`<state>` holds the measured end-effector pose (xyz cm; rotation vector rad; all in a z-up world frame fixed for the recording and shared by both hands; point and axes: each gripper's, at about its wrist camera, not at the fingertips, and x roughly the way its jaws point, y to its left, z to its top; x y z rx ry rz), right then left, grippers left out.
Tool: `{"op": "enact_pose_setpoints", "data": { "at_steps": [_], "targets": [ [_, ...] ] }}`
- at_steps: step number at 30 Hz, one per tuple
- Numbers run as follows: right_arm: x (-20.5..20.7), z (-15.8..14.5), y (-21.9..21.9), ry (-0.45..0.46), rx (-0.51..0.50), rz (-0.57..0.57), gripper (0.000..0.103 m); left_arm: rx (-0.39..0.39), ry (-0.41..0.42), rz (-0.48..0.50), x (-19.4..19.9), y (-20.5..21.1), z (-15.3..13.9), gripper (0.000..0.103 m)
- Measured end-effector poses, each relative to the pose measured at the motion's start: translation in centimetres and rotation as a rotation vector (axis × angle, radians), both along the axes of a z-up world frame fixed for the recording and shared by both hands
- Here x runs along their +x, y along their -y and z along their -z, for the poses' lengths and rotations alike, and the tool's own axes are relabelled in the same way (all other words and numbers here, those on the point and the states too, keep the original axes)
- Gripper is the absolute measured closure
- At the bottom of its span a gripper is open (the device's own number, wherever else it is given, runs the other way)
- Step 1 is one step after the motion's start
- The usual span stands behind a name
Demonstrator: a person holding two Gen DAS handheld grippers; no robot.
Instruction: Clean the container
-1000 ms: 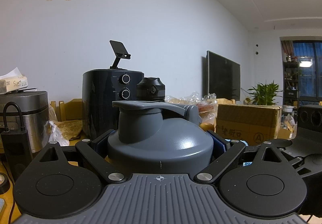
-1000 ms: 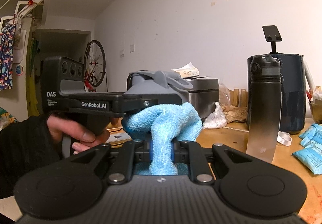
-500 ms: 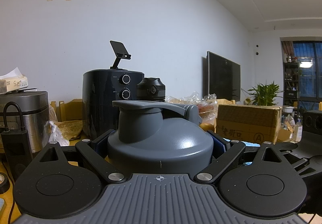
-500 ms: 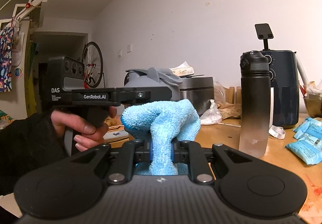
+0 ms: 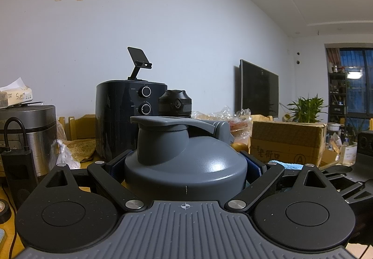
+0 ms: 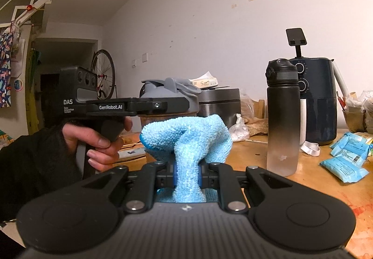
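A grey shaker container (image 5: 186, 165) with a flip-cap lid fills the middle of the left wrist view, and my left gripper (image 5: 185, 167) is shut on its sides just under the lid. From the right wrist view the same container (image 6: 170, 93) stands upright at centre left, with the left gripper's black body (image 6: 112, 105) in a person's hand (image 6: 98, 142). My right gripper (image 6: 186, 174) is shut on a bunched light-blue cloth (image 6: 186, 140), which sits just in front of and below the container; whether they touch is unclear.
A black-and-clear water bottle (image 6: 283, 119) stands on the wooden table (image 6: 256, 154) to the right, a dark air fryer (image 6: 319, 100) behind it. Blue packets (image 6: 347, 158) lie far right. A steel rice cooker (image 5: 25, 138), a power bank (image 5: 21, 177) and a cardboard box (image 5: 286, 142) crowd the table.
The right gripper with the cloth has drifted right and slightly back, so the water bottle and air fryer slid left in its view. The left gripper keeps the container nearly still.
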<state>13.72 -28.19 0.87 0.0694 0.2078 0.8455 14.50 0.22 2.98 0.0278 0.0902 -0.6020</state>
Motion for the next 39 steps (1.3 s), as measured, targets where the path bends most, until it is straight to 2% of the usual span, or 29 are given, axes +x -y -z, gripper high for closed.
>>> {"op": "enact_pose_setpoints", "data": {
  "at_steps": [12,14,25,33,39],
  "targets": [
    [-0.2,0.4,0.4,-0.016,0.0,0.012,0.091,0.004,0.037,-0.03,-0.4,0.3,0.2,0.006],
    [-0.1,0.4,0.4,-0.018,-0.001,0.012,0.091,0.005,0.036,-0.041,-0.5,0.4,0.1,0.0],
    [0.0,0.7,0.2,-0.025,-0.001,0.01,0.091,0.01,0.029,-0.105,-1.0,0.8,0.0,0.0],
    [0.2,0.8,0.0,-0.028,-0.008,0.007,0.091,0.013,0.034,-0.186,-1.5,1.8,0.0,0.0],
    [0.3,0.8,-0.2,-0.032,-0.013,0.01,0.091,0.017,0.051,-0.293,-2.0,3.1,-0.3,0.0]
  ]
}}
